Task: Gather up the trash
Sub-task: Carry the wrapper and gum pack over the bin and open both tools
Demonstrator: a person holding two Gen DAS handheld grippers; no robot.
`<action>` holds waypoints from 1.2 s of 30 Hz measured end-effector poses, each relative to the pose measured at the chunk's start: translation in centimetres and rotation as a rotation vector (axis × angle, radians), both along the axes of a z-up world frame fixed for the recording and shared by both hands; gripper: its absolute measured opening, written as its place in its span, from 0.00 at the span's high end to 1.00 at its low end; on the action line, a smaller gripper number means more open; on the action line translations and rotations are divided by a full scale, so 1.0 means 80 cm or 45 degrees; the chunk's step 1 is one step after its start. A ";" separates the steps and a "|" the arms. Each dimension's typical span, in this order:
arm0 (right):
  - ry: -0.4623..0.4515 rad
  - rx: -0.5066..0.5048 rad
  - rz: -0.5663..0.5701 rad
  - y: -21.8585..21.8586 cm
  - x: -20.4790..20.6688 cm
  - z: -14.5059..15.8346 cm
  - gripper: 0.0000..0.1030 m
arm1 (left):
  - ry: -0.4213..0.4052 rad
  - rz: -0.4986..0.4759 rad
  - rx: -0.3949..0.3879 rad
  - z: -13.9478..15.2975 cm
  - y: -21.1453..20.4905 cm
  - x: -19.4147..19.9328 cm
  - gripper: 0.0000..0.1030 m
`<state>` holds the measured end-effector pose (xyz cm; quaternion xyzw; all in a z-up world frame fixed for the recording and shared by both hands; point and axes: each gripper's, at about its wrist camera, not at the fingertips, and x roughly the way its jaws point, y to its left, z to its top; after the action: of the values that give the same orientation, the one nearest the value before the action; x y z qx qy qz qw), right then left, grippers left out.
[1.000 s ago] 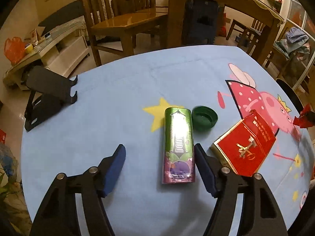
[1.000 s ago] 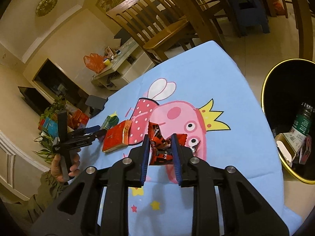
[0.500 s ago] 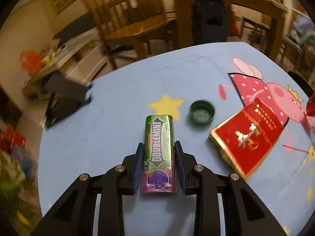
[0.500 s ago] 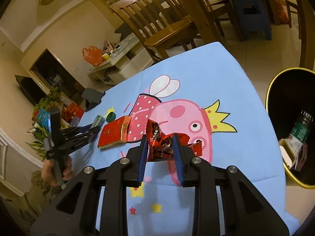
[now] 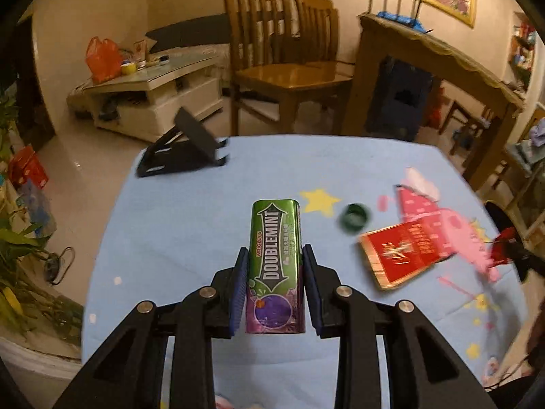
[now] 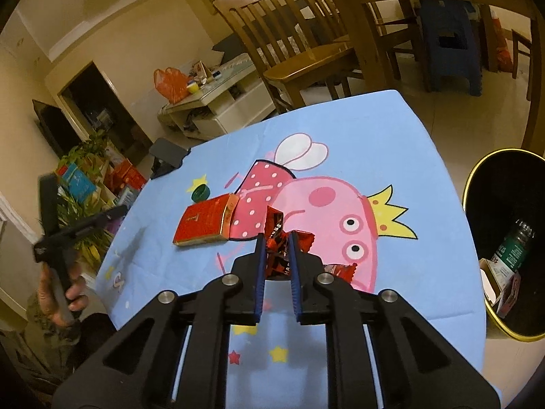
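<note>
Left gripper (image 5: 275, 277): clamped on gum tin (image 5: 276, 266), clear of cloth (image 5: 177, 225).
Right gripper (image 6: 276, 266): pinching red wrapper (image 6: 277, 238).
Bin (image 6: 477, 177): right of table.
Advice: keep both grips firm; release only above the bin mouth.

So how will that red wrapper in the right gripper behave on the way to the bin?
The red wrapper looks crinkled and thin, so probably floppy and light. Its loose end pokes beyond the right gripper, so it may flap or slip.

My left tool (image 5: 275, 262) grips the green gum tin (image 5: 276, 266) at lower centre; a green cap (image 5: 354, 216) and red box (image 5: 405, 255) lie right on the table (image 5: 170, 238).
</note>
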<state>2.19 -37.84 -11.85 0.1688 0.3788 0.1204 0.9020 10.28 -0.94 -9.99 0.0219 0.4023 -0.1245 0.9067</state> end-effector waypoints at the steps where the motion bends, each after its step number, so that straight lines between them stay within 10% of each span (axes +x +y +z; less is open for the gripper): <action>1: -0.007 0.003 -0.001 0.000 -0.002 0.001 0.88 | -0.008 -0.024 -0.005 0.005 -0.010 -0.006 0.72; 17: -0.039 0.046 -0.178 -0.078 -0.041 0.009 0.88 | -0.107 -0.413 0.064 0.034 -0.224 -0.079 0.72; 29: -0.039 0.096 -0.645 -0.246 -0.067 0.005 0.85 | -0.129 -0.634 0.109 0.029 -0.359 -0.104 0.72; 36: 0.124 0.047 -0.834 -0.290 -0.062 -0.035 0.27 | -0.132 -0.713 0.131 0.022 -0.407 -0.113 0.72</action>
<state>-2.81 -61.08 -14.68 0.3037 0.3447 -0.1773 0.8704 1.24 -33.53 -8.26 0.1844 0.3393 -0.3484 0.8541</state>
